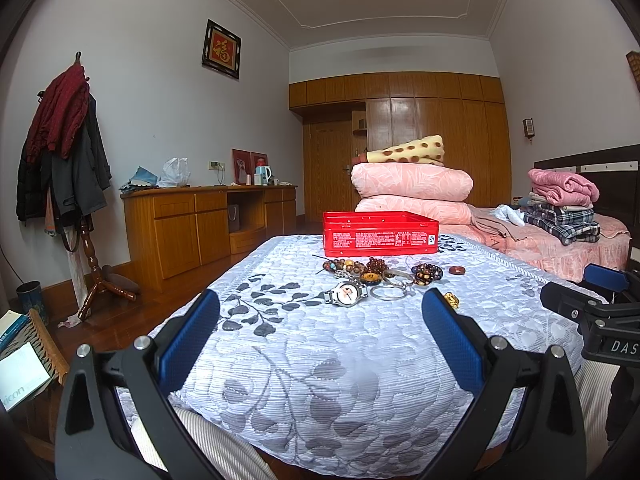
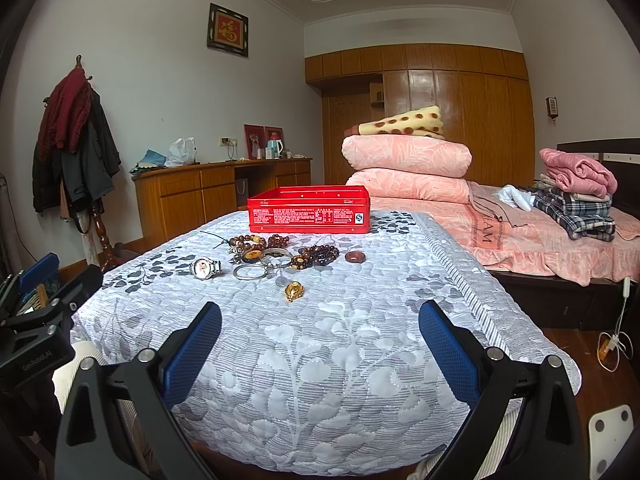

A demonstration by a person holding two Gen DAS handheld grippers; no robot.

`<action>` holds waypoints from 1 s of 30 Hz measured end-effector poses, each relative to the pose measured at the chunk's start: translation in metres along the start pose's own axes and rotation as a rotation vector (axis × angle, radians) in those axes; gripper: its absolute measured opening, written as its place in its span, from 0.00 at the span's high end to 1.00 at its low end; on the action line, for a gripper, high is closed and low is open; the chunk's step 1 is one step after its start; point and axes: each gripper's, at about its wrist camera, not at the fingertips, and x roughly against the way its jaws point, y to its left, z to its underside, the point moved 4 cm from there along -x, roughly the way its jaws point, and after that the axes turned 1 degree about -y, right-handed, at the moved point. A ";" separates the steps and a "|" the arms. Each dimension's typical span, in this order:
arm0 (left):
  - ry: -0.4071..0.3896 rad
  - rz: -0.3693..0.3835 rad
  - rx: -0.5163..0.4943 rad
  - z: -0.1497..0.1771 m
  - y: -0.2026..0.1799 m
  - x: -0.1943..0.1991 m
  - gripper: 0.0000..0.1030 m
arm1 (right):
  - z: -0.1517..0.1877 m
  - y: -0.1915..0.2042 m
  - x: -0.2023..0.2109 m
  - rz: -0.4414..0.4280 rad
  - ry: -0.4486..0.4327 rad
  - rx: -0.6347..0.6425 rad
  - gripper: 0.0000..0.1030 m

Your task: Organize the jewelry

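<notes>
A red tin box (image 1: 380, 234) (image 2: 309, 210) stands open at the far side of a white quilted surface (image 1: 320, 360) (image 2: 320, 360). In front of it lies a pile of jewelry: bead bracelets (image 1: 427, 273) (image 2: 316, 255), a silver watch (image 1: 346, 293) (image 2: 206, 268), a silver bangle (image 1: 388, 292) (image 2: 250, 271), a red ring (image 1: 456, 270) (image 2: 355, 256) and a gold piece (image 1: 452, 300) (image 2: 294, 291). My left gripper (image 1: 320, 312) is open and empty, short of the watch. My right gripper (image 2: 320, 320) is open and empty, short of the gold piece.
Folded pink quilts (image 1: 412, 188) (image 2: 406, 164) lie stacked on a bed behind the box. A wooden desk (image 1: 192, 224) (image 2: 216, 192) runs along the left wall, with a coat rack (image 1: 68, 160) (image 2: 76, 148). The right gripper shows at the left view's right edge (image 1: 600, 320).
</notes>
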 end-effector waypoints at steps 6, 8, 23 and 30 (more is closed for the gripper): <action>0.000 0.000 0.000 0.000 0.000 0.000 0.05 | 0.000 0.000 0.000 0.000 0.000 0.000 0.06; 0.000 0.000 0.000 0.000 0.000 0.000 0.05 | 0.000 0.000 -0.001 0.000 0.001 0.000 0.06; 0.015 0.001 0.010 0.000 0.011 -0.006 0.05 | 0.003 -0.002 -0.008 0.001 0.014 0.000 0.06; 0.046 -0.002 0.010 0.001 0.011 -0.023 0.05 | 0.002 -0.001 -0.020 -0.004 0.037 -0.001 0.06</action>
